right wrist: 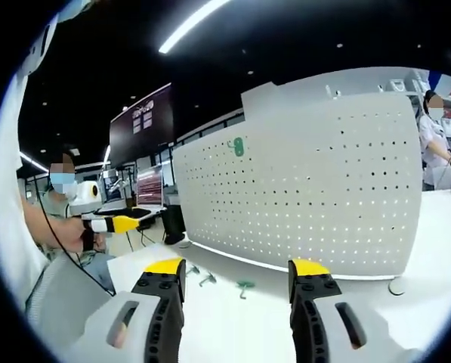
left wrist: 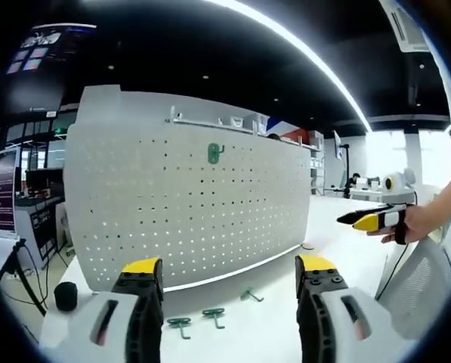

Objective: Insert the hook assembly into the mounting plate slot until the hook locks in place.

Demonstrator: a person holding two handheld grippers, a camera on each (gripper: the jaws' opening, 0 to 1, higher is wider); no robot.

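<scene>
My left gripper [left wrist: 229, 283] and right gripper [right wrist: 235, 283] were spread, empty. One hook [left wrist: 214, 153] sat on pegboard [left wrist: 187, 212]; loose hooks [left wrist: 214, 314] lay on table [left wrist: 263, 333]. Risk: small hook slipping from wide jaws, missing hole.

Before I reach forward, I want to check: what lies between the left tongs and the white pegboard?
In the left gripper view, three green hooks lie loose on the white table between the open left tongs and the pegboard.

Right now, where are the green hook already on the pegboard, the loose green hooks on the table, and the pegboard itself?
mounted green hook [left wrist: 214, 153], left gripper view, on its flat plate.
loose green hooks [left wrist: 214, 313], left gripper view, on the middle hook's crossbar.
pegboard [right wrist: 316, 189], right gripper view, on its perforated white face.
</scene>
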